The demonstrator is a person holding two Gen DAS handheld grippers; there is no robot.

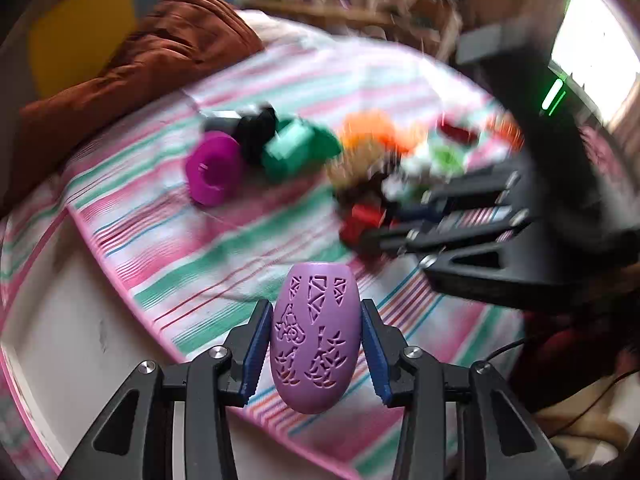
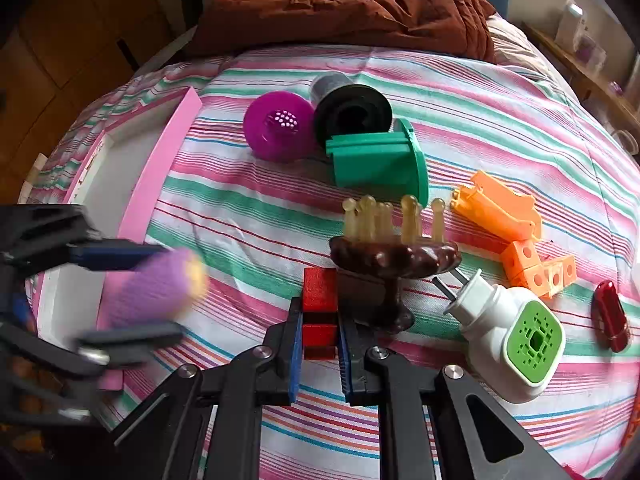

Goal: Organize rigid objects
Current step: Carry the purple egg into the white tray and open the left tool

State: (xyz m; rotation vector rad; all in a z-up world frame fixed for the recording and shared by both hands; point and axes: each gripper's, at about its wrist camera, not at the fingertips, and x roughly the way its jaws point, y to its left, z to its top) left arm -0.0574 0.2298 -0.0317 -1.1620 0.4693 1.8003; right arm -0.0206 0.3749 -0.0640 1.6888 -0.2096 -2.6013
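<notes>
Blue-padded left tongs (image 1: 315, 344) grasp a lilac cup (image 1: 315, 336) with cut-out patterns, pads pressed to both its sides, held in the air over the pink edge of a white box (image 2: 132, 184) beside the striped bed (image 2: 480, 100). Right tongs (image 2: 319, 330) are clenched on a red block (image 2: 319, 300), just in front of a brown stand (image 2: 394, 264) with pale pegs. Farther off lie a magenta cup (image 2: 278, 128), a black spool (image 2: 352, 114), a green tub (image 2: 380, 158), orange pieces (image 2: 508, 216), a white plug (image 2: 508, 332) and a dark red capsule (image 2: 610, 316), all still loose on the bed. Judging by this, the step in hand is carrying picked items to the box. Next, the lilac cup probably needs lowering inside the box walls before release; the block would follow.
</notes>
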